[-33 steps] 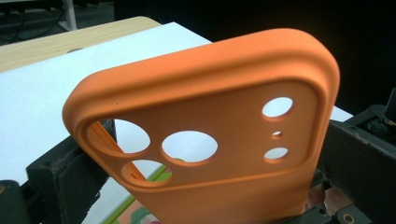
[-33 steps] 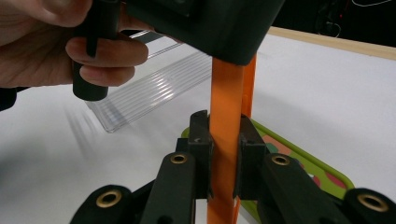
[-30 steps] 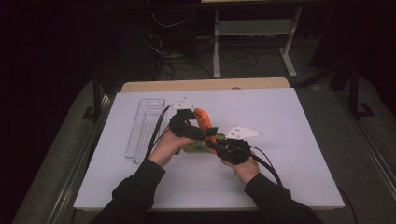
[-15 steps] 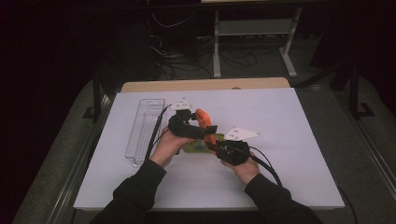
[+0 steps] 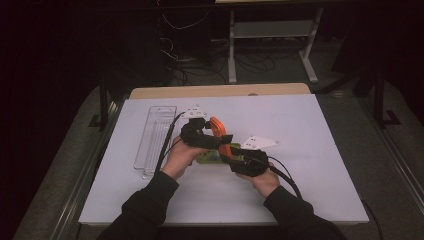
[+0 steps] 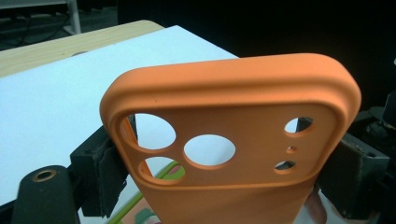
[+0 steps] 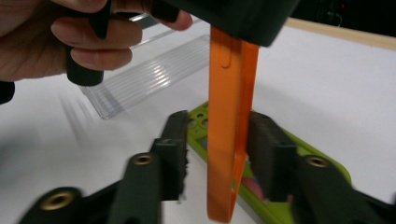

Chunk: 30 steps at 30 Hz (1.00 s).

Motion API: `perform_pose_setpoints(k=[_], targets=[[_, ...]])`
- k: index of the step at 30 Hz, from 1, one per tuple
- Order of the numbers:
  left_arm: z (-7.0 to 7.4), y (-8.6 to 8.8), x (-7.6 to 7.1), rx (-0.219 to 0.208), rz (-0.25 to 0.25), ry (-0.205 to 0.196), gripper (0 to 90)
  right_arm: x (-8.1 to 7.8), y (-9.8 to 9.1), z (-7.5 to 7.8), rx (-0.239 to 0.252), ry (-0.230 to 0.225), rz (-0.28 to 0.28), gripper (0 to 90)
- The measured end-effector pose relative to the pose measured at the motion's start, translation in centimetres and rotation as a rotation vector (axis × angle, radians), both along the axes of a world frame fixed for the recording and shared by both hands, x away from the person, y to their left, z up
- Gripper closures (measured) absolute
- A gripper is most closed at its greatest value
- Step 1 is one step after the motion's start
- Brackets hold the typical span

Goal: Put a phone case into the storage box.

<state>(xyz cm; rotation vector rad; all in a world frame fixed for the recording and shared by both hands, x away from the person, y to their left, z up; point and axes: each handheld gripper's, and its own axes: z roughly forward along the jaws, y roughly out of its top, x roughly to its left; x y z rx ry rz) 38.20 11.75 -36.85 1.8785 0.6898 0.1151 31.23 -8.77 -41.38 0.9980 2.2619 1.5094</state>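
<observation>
Silicone by the look of it, the orange phone case (image 6: 233, 154) is light, soft and bendy; held upright above the bench (image 5: 320, 150), it sits pinched across its width by the left tongs (image 6: 224, 172); the right tongs (image 7: 219, 158) (just opening) stand spread around its edge, pads clear; best gripped by the firmer rims.

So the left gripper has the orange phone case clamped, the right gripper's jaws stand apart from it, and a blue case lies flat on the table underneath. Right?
One slip: the case lying flat underneath is green, not blue, as the right gripper view shows. The rest holds: the left gripper clamps the orange phone case, and the right gripper has just been opening, its pads apart from that case.
</observation>
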Motion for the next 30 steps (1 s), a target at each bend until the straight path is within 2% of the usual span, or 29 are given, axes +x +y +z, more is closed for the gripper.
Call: perform_pose_setpoints(k=[1,2,3,4,7,8,10,12,14,15,17,20,21,22,24,26,27,30], targets=[[0.0,0.0,0.0,0.003,0.002,-0.002,14.2,0.0,0.0,0.0,0.0,0.0,0.0,51.8],[0.0,0.1,0.1,0.011,0.004,-0.013,14.3,0.0,-0.3,0.0,-0.011,-0.003,0.005,44.9],[0.0,0.1,0.1,0.011,0.004,-0.013,14.3,0.0,-0.3,0.0,-0.011,-0.003,0.005,44.9],[0.0,0.2,0.1,0.016,0.003,-0.017,14.3,0.1,-0.6,0.1,-0.018,0.004,0.015,37.6],[0.1,0.2,0.1,0.004,0.01,-0.017,14.3,0.0,-1.1,0.2,-0.034,0.027,0.013,32.0],[0.1,0.3,0.0,0.007,0.019,-0.018,14.3,0.0,-1.6,0.2,-0.053,0.035,0.009,26.5],[0.2,0.3,0.0,0.002,0.026,-0.011,14.3,0.0,-2.0,0.3,-0.07,0.037,0.015,24.3],[0.3,0.6,0.0,0.003,0.03,-0.017,14.3,-0.2,-3.0,0.4,-0.095,0.061,0.008,17.0],[0.4,0.6,0.1,0.006,0.031,-0.013,14.3,-0.2,-3.3,0.4,-0.107,0.074,0.005,14.3],[0.4,0.6,0.1,0.001,0.034,-0.017,14.4,-0.4,-4.0,0.1,-0.136,0.079,0.006,12.4],[0.7,0.7,0.2,0.011,0.034,-0.016,14.3,-0.6,-4.3,0.0,-0.144,0.09,0.001,10.7],[1.4,0.9,0.4,0.016,0.034,-0.024,14.3,-1.2,-5.5,-0.7,-0.176,0.104,0.017,2.0],[1.4,0.9,0.4,0.016,0.034,-0.024,14.3,-1.2,-5.5,-0.7,-0.176,0.104,0.017,2.0],[1.7,1.1,0.5,0.016,0.038,-0.034,14.3,-1.5,-6.0,-1.2,-0.191,0.128,0.028,0.0],[1.8,1.3,0.6,0.025,0.04,-0.033,14.3,-1.7,-6.6,-1.5,-0.209,0.117,0.017,0.0],[2.1,1.5,0.8,0.033,0.044,-0.04,14.3,-1.9,-7.3,-1.5,-0.204,0.126,0.003,0.0],[2.5,1.9,1.1,0.043,0.047,-0.049,14.3,-1.9,-7.6,-1.6,-0.202,0.114,-0.003,0.0],[3.3,2.4,1.6,0.036,0.068,-0.064,14.3,-2.1,-8.5,-1.7,-0.199,0.107,-0.022,0.0]])
